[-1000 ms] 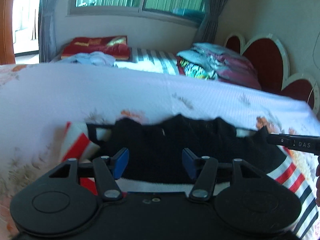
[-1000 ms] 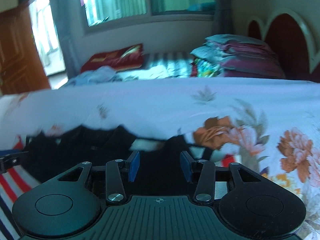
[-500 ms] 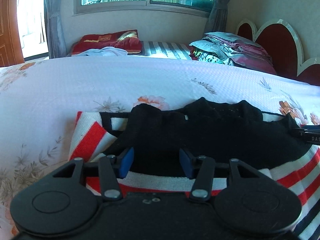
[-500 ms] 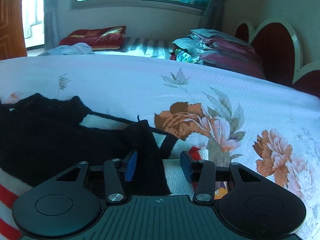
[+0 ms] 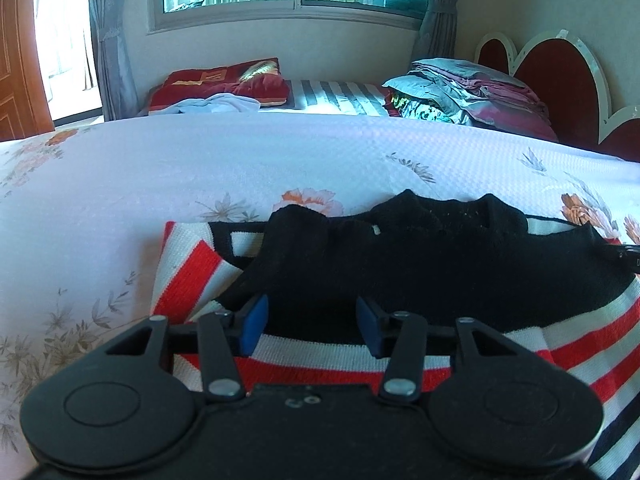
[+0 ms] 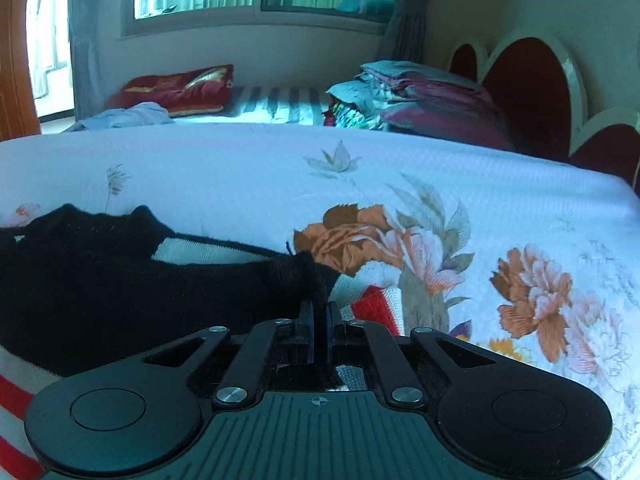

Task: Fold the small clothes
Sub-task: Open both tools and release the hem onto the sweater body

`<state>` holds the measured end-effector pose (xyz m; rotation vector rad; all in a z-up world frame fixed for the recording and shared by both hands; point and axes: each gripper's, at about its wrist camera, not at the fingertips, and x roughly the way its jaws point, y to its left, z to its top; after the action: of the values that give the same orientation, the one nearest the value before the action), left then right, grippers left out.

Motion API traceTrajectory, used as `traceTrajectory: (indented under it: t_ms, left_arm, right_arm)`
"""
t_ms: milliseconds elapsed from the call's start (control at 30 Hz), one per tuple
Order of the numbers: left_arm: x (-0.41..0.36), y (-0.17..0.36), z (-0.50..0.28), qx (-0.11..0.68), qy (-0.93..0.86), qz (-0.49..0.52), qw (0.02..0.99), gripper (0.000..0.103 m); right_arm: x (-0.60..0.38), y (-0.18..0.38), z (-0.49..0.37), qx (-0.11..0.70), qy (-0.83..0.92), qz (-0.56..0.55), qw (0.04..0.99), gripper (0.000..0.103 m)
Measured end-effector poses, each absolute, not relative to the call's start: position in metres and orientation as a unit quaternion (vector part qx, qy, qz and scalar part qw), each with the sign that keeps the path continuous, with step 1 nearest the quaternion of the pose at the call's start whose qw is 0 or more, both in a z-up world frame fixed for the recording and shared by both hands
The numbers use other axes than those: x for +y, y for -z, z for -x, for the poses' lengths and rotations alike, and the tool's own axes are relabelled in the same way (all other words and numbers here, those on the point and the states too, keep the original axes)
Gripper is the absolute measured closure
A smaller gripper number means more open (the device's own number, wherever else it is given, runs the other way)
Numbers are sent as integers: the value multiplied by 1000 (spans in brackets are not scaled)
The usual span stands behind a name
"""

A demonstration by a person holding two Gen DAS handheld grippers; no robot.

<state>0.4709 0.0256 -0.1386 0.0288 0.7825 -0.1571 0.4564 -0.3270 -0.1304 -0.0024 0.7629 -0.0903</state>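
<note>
From the left wrist, the left gripper (image 5: 311, 325) is seen closing, blue pads apart, over the black knitted garment with red, white and navy stripes (image 5: 400, 264), spread ahead on the white floral bedspread (image 5: 248, 160). From the right wrist, the right gripper (image 6: 319, 326) is seen pinched on its black edge.

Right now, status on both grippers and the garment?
Right gripper shut on black sleeve. Left gripper closing, pads not yet touching sweater. Sweater flat on bedspread. Nothing blocking.
</note>
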Motion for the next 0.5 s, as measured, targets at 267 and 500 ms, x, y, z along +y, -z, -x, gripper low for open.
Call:
traceTrajectory:
  t_ms: [267,500]
  left_arm:
    - [30,115,-442,359,92,7,929,51]
    - [13,113,-409,357,135,3,924,49]
  right_arm:
    - [-328,100,-419,356,3,-57,933,98]
    - [-283,94,-381,363,-63,-66,927,98]
